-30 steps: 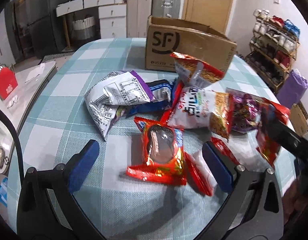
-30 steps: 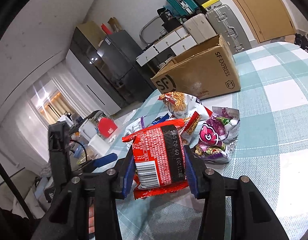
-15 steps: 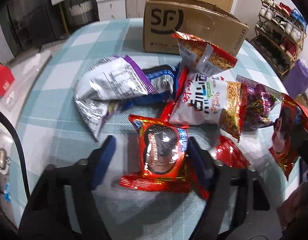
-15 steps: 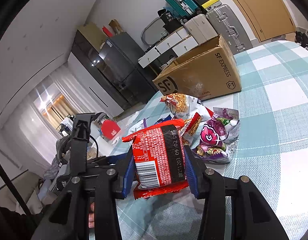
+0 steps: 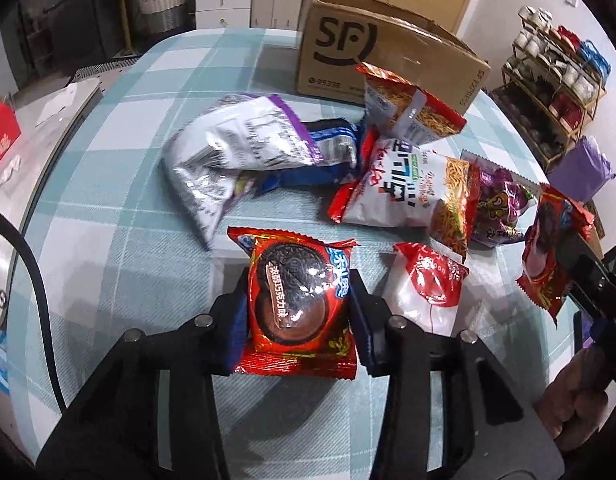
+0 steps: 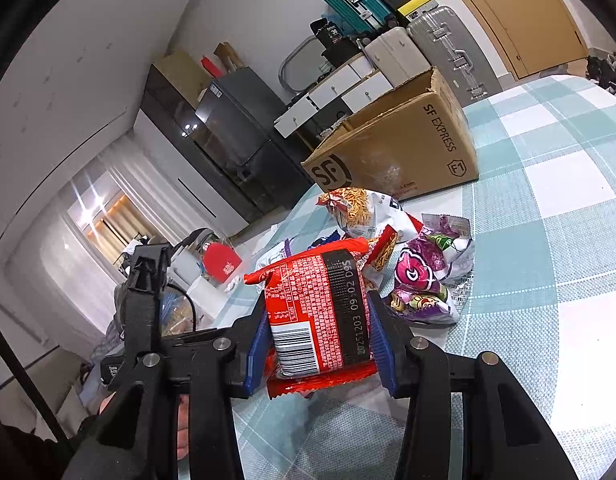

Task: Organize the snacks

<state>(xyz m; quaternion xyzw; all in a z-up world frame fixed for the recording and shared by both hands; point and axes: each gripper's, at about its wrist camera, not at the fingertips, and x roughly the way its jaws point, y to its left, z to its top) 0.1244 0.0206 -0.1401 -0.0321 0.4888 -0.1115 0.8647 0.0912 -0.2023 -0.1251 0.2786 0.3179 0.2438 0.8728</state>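
Checked tablecloth lies bare left of the snack pile.

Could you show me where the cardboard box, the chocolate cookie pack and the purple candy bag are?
cardboard box [image 5: 348,46], left wrist view, on its printed front wall.
chocolate cookie pack [image 5: 297,284], left wrist view, on the pictured cookie.
purple candy bag [image 6: 422,276], right wrist view, on its pink front.
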